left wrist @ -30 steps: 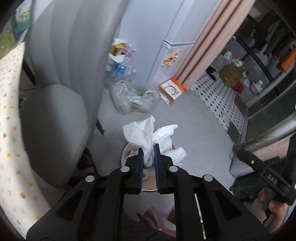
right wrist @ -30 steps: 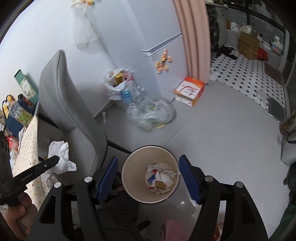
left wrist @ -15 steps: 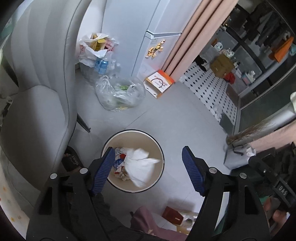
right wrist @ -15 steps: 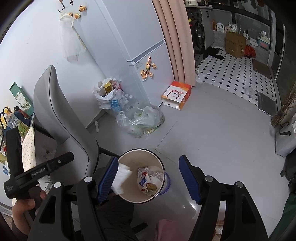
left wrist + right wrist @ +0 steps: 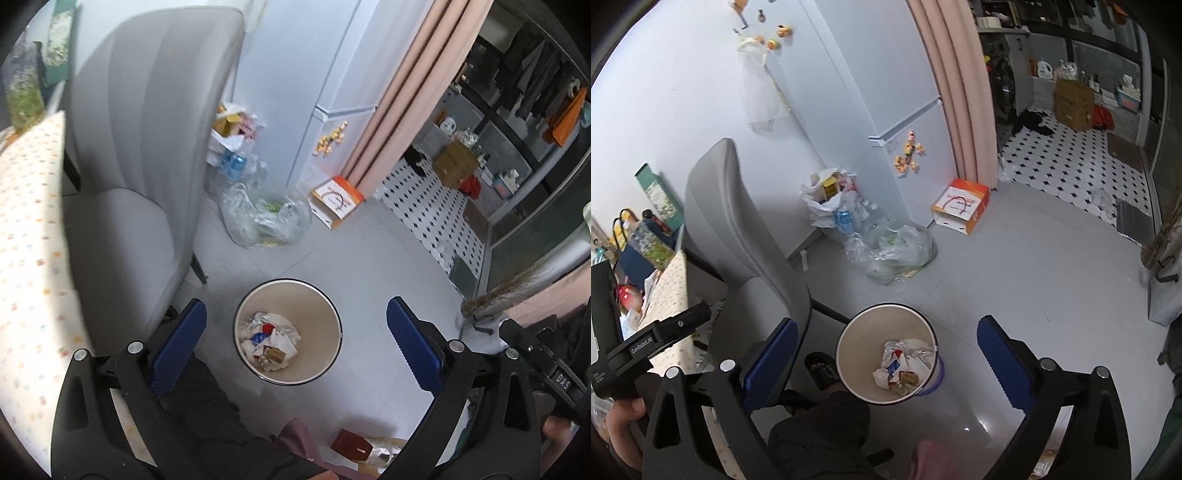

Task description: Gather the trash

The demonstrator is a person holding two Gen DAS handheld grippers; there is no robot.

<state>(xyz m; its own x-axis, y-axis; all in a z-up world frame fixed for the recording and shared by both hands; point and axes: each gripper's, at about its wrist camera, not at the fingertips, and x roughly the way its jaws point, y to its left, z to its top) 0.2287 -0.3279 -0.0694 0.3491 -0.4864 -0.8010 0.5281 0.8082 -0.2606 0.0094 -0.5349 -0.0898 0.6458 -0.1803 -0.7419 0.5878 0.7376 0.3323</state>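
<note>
1. Grey floor (image 5: 369, 266) fills my view, running to a white fridge (image 5: 886, 92) and a pink curtain (image 5: 956, 85).
2. Beside me I see a grey chair (image 5: 140, 147), with a clear plastic bag (image 5: 266, 218) near the fridge.
3. Below both tongs stands the cream wastebasket (image 5: 317, 306); crumpled trash (image 5: 269, 341) lies at its bottom.
4. My left tongs (image 5: 295, 347) are spread wide, holding nothing.
5. My right tongs (image 5: 886, 360) likewise gape, empty, above the basket.
</note>
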